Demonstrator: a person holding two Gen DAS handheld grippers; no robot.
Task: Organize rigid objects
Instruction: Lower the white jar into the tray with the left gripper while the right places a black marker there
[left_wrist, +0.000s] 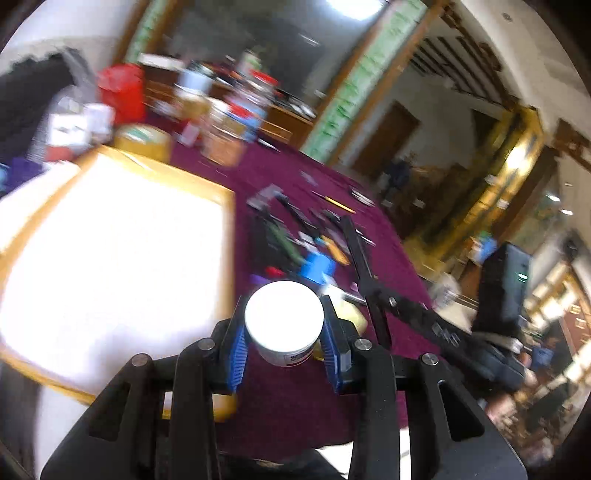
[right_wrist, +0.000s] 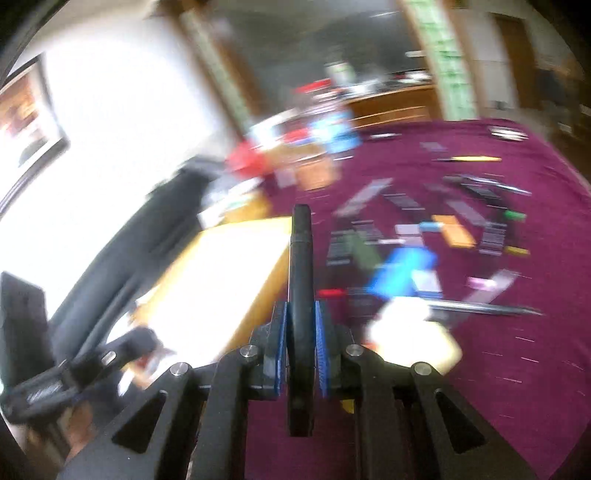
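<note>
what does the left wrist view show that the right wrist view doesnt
Only the left wrist view: the left tongs clamped on a white-lidded jar, and the jars and red container at the table's far end.

Only the right wrist view: the right tongs shut on a black pen, seen close.

Both: the maroon tablecloth, the yellow-rimmed white tray, a blue block and scattered small items.

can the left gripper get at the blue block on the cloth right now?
Probably not. The left gripper is already shut on a white-lidded jar, so its jaws are occupied. The blue block lies just beyond with nothing in the way, but the jar must go first.
</note>
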